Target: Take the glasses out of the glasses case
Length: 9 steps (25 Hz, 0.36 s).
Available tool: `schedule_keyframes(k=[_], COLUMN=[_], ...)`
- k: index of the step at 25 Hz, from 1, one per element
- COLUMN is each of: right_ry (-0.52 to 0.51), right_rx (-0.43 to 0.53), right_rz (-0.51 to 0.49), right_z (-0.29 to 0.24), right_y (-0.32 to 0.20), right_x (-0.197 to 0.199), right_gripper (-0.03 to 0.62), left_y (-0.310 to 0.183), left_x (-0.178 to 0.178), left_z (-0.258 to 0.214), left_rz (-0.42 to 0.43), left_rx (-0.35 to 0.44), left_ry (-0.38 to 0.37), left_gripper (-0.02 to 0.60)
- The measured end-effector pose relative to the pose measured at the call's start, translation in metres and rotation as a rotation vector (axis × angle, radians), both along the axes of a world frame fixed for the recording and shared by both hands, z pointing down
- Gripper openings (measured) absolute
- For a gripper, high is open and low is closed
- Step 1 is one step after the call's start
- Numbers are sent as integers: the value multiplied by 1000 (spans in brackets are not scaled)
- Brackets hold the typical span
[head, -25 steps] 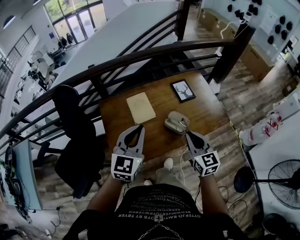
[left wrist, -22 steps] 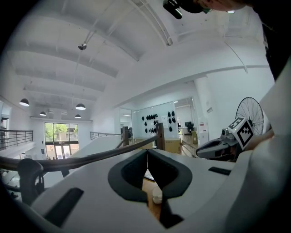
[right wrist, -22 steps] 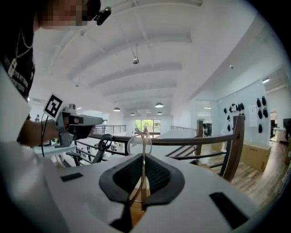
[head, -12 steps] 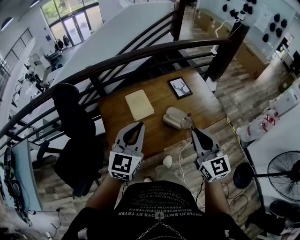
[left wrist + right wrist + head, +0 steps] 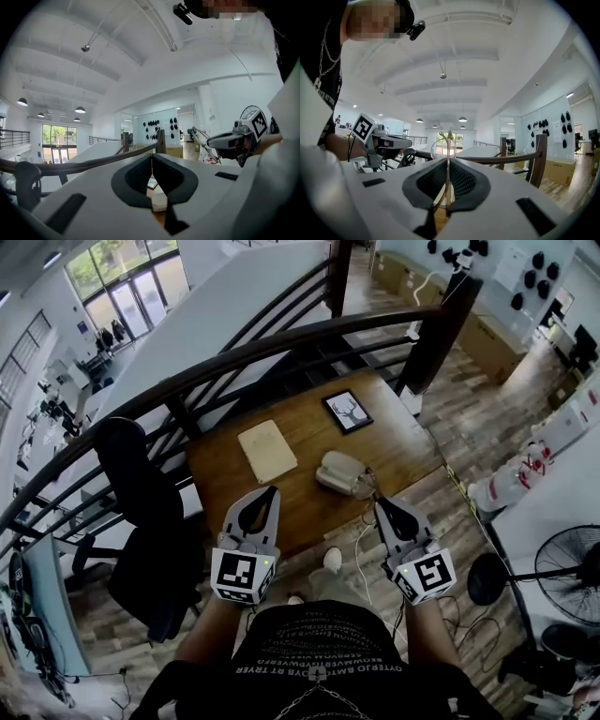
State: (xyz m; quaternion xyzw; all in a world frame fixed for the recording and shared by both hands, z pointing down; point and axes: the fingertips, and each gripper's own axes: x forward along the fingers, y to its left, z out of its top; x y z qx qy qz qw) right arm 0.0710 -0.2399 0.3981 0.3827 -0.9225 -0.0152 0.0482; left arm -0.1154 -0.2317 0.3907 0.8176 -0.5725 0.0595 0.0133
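The grey glasses case (image 5: pixel 337 472) lies open on the wooden table (image 5: pixel 403 451), just beyond my right gripper (image 5: pixel 379 504). That gripper is shut on thin wire-framed glasses (image 5: pixel 443 149), which stand up between its pads with one round lens above the jaw tips. In the left gripper view the same glasses (image 5: pixel 202 140) hang from the right gripper (image 5: pixel 216 140), clear of the case. My left gripper (image 5: pixel 268 491) hovers over the table's near edge; its jaws are shut with nothing between them (image 5: pixel 152 157).
A beige pad (image 5: pixel 267 450) and a framed deer picture (image 5: pixel 346 411) lie further back on the table. A dark curved railing (image 5: pixel 281 348) runs behind it. A black office chair (image 5: pixel 141 484) stands at the left, a floor fan (image 5: pixel 572 587) at the right.
My right gripper has risen and drawn back from the case towards me, with the glasses in its jaws. The left gripper has hardly moved.
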Motion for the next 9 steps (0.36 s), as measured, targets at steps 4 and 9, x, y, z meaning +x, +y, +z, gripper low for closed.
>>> schedule_keyframes(k=[4,9], right_ry=[5,10], right_rx=[-11,-19], right_rz=[5,5], right_z=[3,8], right_y=[-11,-36], right_x=[4,9], right_gripper=[25,25], left_y=[-14,-45], left_x=[7,18], left_z=[2,10], left_rz=[14,29], left_rx=[-7,-15], left_ry=[2,4], left_gripper=[29,29])
